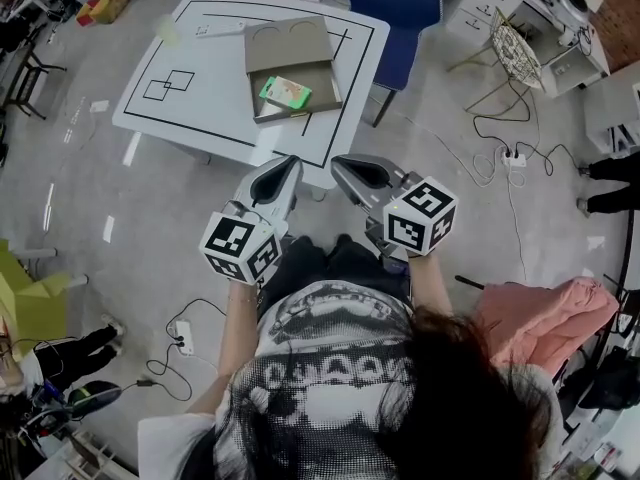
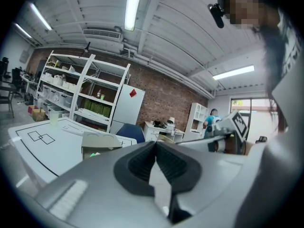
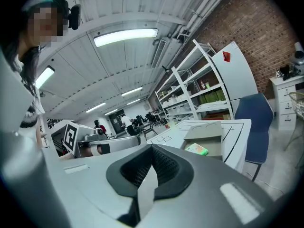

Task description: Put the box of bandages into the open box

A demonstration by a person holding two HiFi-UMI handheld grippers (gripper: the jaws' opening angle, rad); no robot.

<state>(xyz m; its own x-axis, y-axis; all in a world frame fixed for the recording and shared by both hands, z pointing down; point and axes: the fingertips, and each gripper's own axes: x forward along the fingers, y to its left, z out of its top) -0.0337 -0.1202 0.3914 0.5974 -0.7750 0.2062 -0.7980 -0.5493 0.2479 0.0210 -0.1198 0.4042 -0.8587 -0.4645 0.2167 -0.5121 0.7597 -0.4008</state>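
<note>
Bandage box inside open box, well beyond both closed jaws

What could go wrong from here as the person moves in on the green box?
1. The left gripper and right gripper are both shut; reaching like this might shove the green box instead of gripping it.
2. The open box lies toward the near edge of the table; a push could slide it off.
3. A cable on the floor could trip the person.

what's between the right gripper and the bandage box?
Head view: only bare table top and the open box's near wall lie between the right gripper and the box of bandages. No loose items.
</note>
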